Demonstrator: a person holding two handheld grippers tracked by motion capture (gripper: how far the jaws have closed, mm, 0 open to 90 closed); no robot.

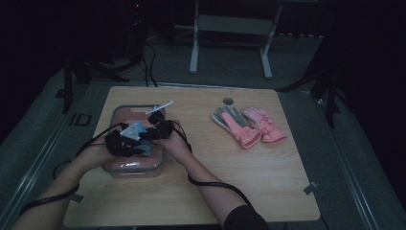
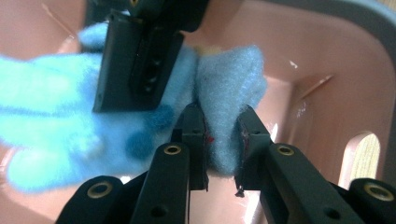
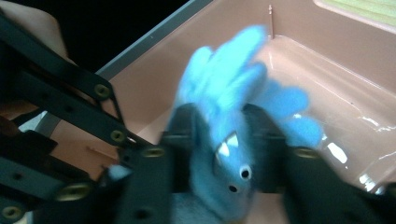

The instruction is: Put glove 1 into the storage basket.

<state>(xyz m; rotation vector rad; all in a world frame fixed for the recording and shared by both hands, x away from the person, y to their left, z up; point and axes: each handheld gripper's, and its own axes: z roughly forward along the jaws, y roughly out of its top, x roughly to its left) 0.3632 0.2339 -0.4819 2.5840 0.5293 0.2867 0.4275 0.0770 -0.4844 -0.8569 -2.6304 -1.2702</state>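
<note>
A fluffy light-blue glove (image 2: 229,88) hangs inside a pink container (image 2: 317,46) with a grey rim. My left gripper (image 2: 219,135) is shut on the glove's cuff, and both pads press into the fleece. In the right gripper view the blue glove (image 3: 233,84) lies between the jaws of my right gripper (image 3: 224,130), which stand apart at its sides; the picture is blurred. In the high view both grippers meet over the container (image 1: 136,168) at the table's left, the left gripper (image 1: 130,143) beside the right gripper (image 1: 149,132).
A pair of pink and grey gloves (image 1: 249,125) lies on the wooden table (image 1: 239,182) at the right, near a small round hole (image 1: 228,101). Cables trail from both forearms. White table legs (image 1: 194,48) stand beyond the far edge.
</note>
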